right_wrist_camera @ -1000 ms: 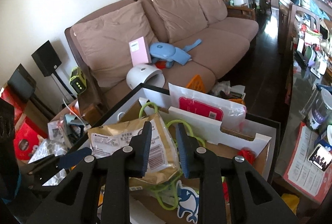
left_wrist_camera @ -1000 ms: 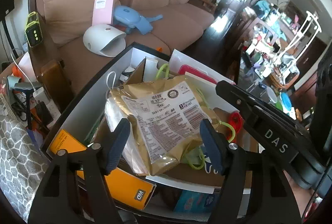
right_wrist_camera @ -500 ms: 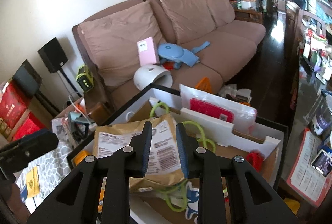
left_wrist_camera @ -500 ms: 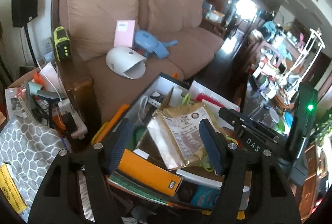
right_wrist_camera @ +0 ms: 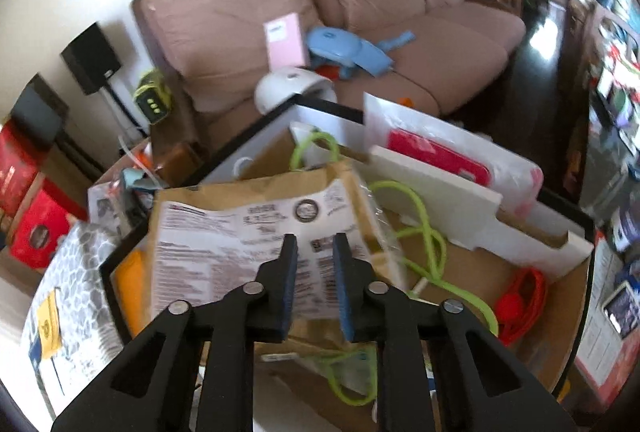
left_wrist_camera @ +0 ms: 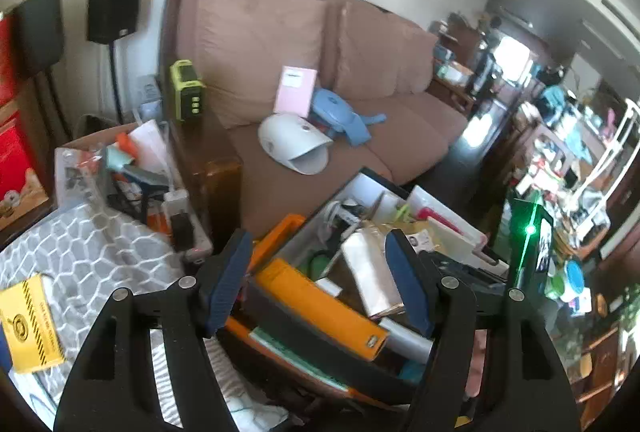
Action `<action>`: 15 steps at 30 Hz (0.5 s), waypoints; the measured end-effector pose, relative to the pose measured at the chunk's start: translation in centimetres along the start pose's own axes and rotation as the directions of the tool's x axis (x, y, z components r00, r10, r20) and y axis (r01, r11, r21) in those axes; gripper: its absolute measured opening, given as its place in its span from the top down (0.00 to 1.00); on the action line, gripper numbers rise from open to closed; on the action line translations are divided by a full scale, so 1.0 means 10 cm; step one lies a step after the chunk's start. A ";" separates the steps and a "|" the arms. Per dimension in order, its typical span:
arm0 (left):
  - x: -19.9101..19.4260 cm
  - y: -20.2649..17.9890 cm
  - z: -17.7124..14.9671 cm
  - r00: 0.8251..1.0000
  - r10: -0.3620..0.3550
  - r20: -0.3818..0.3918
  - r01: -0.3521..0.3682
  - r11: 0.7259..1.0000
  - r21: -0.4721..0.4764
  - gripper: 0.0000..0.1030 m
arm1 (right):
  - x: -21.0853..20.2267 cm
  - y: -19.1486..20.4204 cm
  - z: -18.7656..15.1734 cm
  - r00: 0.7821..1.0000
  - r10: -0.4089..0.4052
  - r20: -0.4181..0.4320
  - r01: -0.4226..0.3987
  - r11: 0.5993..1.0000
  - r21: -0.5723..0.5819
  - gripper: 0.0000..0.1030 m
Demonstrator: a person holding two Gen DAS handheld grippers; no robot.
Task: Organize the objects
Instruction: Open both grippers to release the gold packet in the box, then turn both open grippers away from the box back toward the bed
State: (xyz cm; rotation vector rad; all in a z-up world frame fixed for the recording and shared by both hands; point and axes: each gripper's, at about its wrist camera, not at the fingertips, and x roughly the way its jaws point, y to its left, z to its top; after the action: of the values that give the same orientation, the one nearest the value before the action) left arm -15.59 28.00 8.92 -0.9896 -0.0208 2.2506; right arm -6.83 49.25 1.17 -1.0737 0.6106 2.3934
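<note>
We see our right gripper [right_wrist_camera: 314,286] over the brown mailer bag [right_wrist_camera: 260,232] atop the cluttered box [right_wrist_camera: 560,220], its 2 fingers closing, not pressing it, our left gripper [left_wrist_camera: 320,282] aside, fingers apart, empty, above the orange binder [left_wrist_camera: 320,306], sofa [left_wrist_camera: 280,32] behind.

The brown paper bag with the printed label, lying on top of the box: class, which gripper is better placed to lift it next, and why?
Right. The right gripper sits directly over the brown paper bag, jaws closing around its edge. The left gripper is open, holds nothing, and hangs farther back over the orange folder.
</note>
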 end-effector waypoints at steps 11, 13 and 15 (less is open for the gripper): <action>-0.22 0.18 -0.05 0.987 0.153 0.051 -0.154 0.988 0.004 0.36 | -0.43 0.22 0.07 0.985 0.084 0.152 -0.081 0.996 -0.026 0.83; -0.26 0.22 -0.06 0.983 0.176 0.057 -0.177 0.984 0.000 0.36 | -0.46 0.31 0.08 0.980 0.120 0.161 -0.115 0.992 -0.042 0.83; -0.32 0.30 -0.07 0.978 0.197 0.067 -0.196 0.980 -0.019 0.35 | -0.48 0.40 0.09 0.975 0.154 0.157 -0.147 0.988 -0.053 0.83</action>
State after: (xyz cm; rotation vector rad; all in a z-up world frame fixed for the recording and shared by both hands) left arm -15.31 23.64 9.65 -0.9564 0.0347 2.4675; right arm -6.68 45.54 6.20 -0.8663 0.6076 2.6033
